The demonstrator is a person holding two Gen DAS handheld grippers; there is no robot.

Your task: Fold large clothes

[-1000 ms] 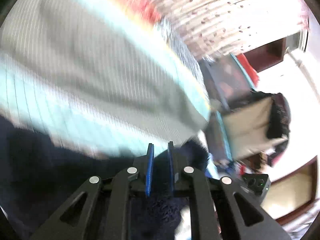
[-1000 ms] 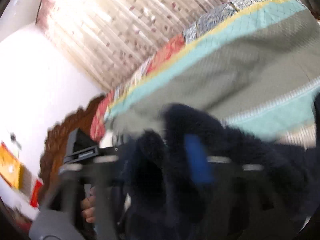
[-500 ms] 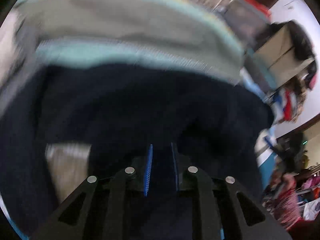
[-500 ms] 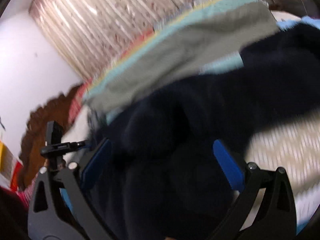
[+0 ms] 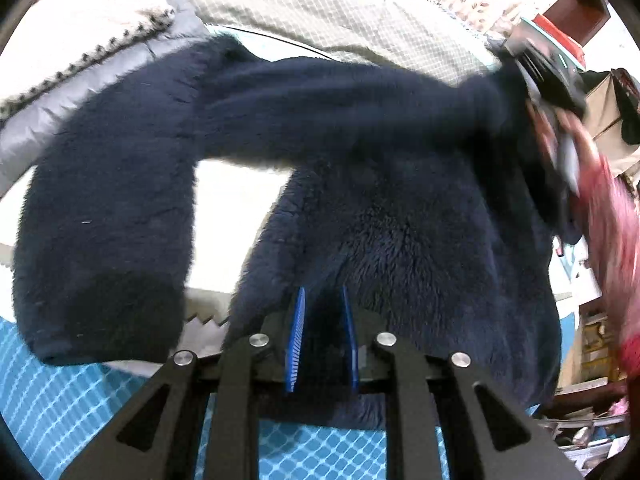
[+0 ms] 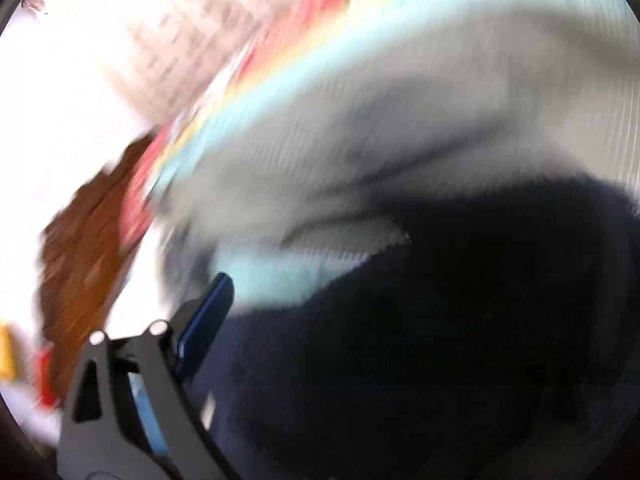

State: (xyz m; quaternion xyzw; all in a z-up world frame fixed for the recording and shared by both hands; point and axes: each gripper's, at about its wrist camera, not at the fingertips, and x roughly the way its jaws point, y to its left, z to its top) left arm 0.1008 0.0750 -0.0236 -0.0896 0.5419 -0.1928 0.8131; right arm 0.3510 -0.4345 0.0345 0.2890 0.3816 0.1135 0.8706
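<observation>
A large dark navy fleece garment [image 5: 380,208] hangs spread in the left wrist view, one sleeve [image 5: 108,216] drooping at the left. My left gripper [image 5: 322,336] is shut on its lower edge, fleece pinched between the blue pads. In the blurred right wrist view the same navy fleece [image 6: 440,340] fills the lower right. Only the left blue finger [image 6: 208,316] of my right gripper shows there; the other finger is hidden by the fleece. The right gripper's body appears at the garment's far corner in the left wrist view [image 5: 548,76].
A bed lies below, with a grey-green quilted cover [image 5: 340,12], a blue patterned sheet [image 5: 80,400] and a grey padded garment [image 5: 52,100]. A brown headboard [image 6: 80,248] and curtains [image 6: 180,40] are behind. A pink-sleeved arm [image 5: 608,232] is at right.
The right gripper opened wide half a second ago and has swung away, blurred. The left gripper stayed shut on the fleece and the garment now hangs spread out over the bed.
</observation>
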